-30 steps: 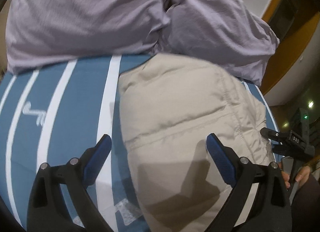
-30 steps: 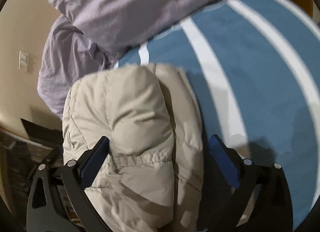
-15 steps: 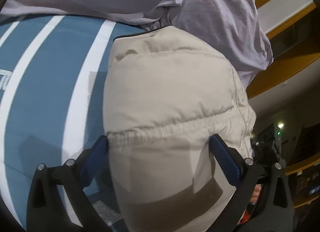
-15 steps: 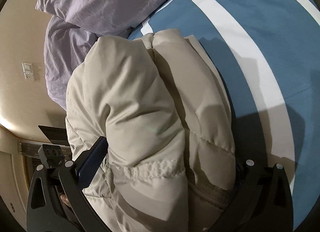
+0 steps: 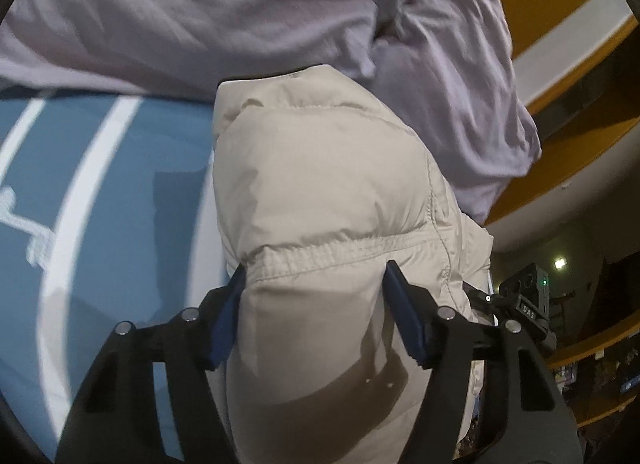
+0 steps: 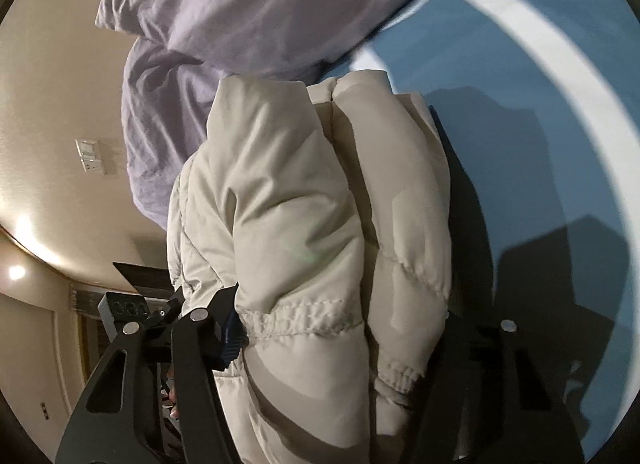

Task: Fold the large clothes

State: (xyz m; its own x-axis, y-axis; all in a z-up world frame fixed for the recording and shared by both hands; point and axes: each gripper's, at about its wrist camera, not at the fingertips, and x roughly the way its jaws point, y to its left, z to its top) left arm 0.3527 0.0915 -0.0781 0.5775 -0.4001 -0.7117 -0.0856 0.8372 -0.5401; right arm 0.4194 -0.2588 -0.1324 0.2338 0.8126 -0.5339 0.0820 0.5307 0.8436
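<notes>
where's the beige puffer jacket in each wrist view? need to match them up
Left wrist: beige puffer jacket fills the centre, running down between the left hand-held gripper fingers.
Right wrist: the jacket fills the centre, bunched between the right hand-held gripper fingers.
Shared landmark: lavender pillow directly beyond the jacket.

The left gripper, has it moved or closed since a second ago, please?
Yes. The left gripper has advanced toward the lilac pillows, and its fingers have closed onto the folded beige jacket; less blue striped bedspread shows.
</notes>
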